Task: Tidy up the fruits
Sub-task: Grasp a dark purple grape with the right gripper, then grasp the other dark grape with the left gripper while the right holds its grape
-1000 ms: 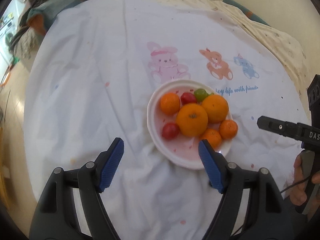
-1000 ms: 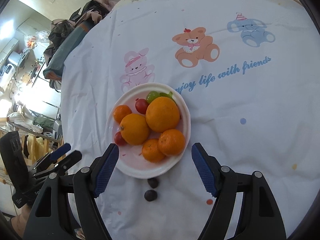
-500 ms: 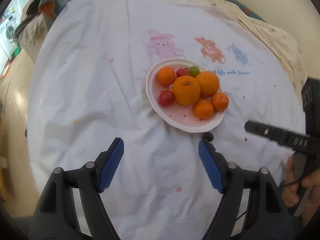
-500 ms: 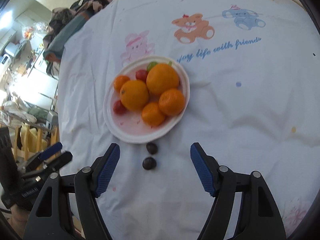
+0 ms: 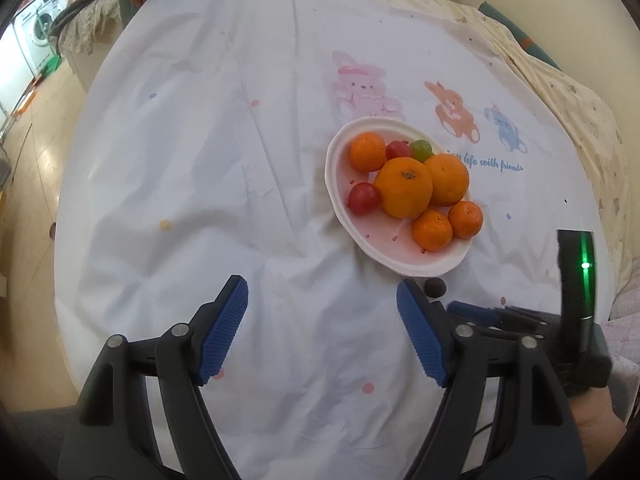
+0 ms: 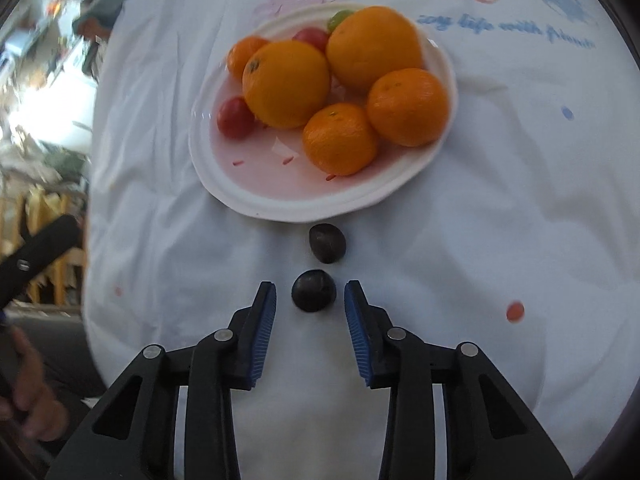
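A white plate (image 6: pixel 256 196) on the printed cloth holds two large oranges (image 6: pixel 286 82), several small mandarins, two red tomatoes and a green one. It also shows in the left wrist view (image 5: pixel 404 260). Two dark plums lie on the cloth in front of the plate: the far plum (image 6: pixel 327 242) and the near plum (image 6: pixel 313 290). My right gripper (image 6: pixel 310 300) is open, its blue pads on either side of the near plum, not touching it. My left gripper (image 5: pixel 322 308) is open and empty, left of the plate. One plum (image 5: pixel 435 287) shows there; the right gripper (image 5: pixel 492 314) partly.
The white cloth (image 5: pixel 208 152) with cartoon animals covers a round table. Clothes are piled at the far left edge (image 5: pixel 100 12). The floor and a washing machine (image 5: pixel 38 30) lie to the left. The left gripper's handle shows at the left edge in the right wrist view (image 6: pixel 36 256).
My right gripper has moved down and forward to the near plum and narrowed its jaws around it. My left gripper has drawn back and shifted left, so the plate sits farther right.
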`<state>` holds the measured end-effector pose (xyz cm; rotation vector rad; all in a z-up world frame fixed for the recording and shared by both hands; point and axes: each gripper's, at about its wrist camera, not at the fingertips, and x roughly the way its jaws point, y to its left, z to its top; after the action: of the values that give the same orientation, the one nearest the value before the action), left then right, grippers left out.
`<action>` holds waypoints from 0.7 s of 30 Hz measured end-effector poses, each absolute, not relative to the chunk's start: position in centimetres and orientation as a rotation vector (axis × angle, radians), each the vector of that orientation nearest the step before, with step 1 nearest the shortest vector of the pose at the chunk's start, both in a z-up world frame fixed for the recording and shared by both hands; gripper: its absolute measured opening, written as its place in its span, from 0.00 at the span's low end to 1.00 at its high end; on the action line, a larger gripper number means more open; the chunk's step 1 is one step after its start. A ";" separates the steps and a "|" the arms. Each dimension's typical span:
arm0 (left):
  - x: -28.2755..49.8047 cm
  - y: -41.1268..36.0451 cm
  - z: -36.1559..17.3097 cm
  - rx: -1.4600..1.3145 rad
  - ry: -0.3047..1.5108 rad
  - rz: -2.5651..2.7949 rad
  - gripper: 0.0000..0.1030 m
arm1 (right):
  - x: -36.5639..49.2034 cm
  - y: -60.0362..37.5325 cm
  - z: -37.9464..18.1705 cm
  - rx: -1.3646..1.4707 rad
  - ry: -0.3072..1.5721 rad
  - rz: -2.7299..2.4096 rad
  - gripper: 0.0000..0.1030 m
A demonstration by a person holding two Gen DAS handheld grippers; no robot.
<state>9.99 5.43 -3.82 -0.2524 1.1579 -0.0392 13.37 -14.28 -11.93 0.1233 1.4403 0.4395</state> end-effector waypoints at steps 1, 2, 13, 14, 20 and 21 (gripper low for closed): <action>10.0 5.5 -3.9 -0.255 1.162 -0.040 0.72 | 13.4 -14.0 -12.2 0.104 1.443 0.437 0.36; 10.0 5.5 -4.0 -0.262 1.171 -0.040 0.72 | 13.4 -13.7 -12.7 0.091 1.453 0.437 0.36; 10.3 5.4 -4.5 -0.288 1.206 -0.044 0.72 | 12.7 -12.6 -12.7 -0.027 1.420 0.440 0.25; 10.3 5.3 -4.5 -0.277 1.204 -0.044 0.72 | 12.7 -12.7 -12.7 -0.021 1.423 0.441 0.25; 10.5 4.6 -4.3 -0.236 1.195 -0.034 0.72 | 12.0 -14.5 -11.2 0.058 1.426 0.438 0.25; 10.4 4.5 -4.2 -0.228 1.191 -0.033 0.72 | 11.8 -14.9 -10.7 0.069 1.423 0.437 0.25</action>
<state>10.43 4.49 -4.22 -0.2277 1.1909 -0.0333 11.81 -14.87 -10.74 0.0692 1.4226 0.4369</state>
